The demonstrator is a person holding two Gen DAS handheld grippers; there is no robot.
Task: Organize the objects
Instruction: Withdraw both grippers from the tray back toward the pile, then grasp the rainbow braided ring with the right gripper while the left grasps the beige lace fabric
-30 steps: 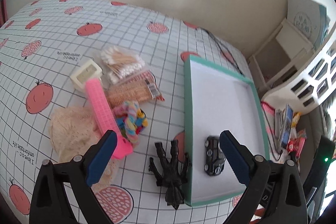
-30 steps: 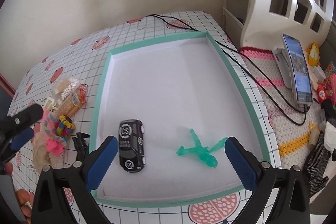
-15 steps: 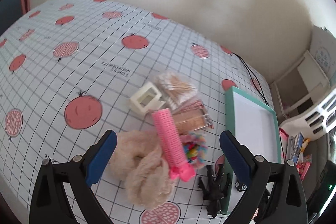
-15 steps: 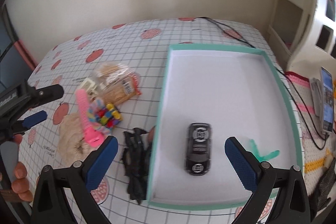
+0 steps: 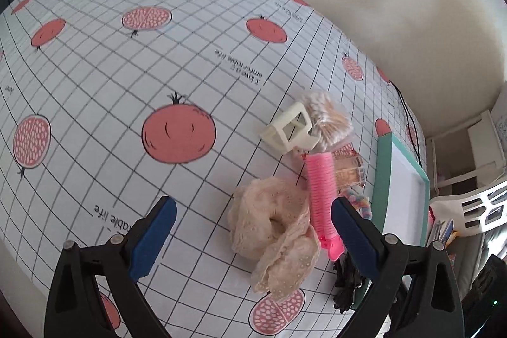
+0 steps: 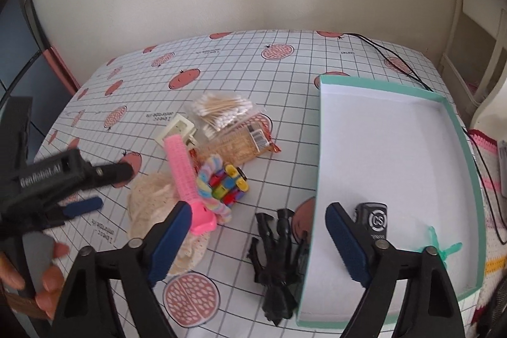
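Observation:
My left gripper [image 5: 253,208] hangs open over a cream lace cloth [image 5: 269,227], which lies between its fingers without touching them. A pink hair roller [image 5: 321,192] lies along the cloth's right side. My right gripper [image 6: 258,214] is open with its jaws closing, above a black claw toy [image 6: 279,255] on the table; no pad touches it. Just right of the toy stands a teal-rimmed white tray [image 6: 318,148] holding a black toy car [image 6: 375,217] and a green figure [image 6: 443,249], both partly hidden by the right finger.
Beside the roller sit a colourful link toy [image 6: 228,182], a snack packet [image 6: 237,144], a bag of cotton swabs [image 6: 221,111] and a cream clip [image 6: 176,129]. A black cable [image 6: 396,62] runs behind the tray. A hand [image 6: 47,281] holds the left gripper at the table's left edge.
Both views swung left off the tray. The left gripper now hangs over the lace cloth, the right over the black claw toy. The right jaws stand narrower.

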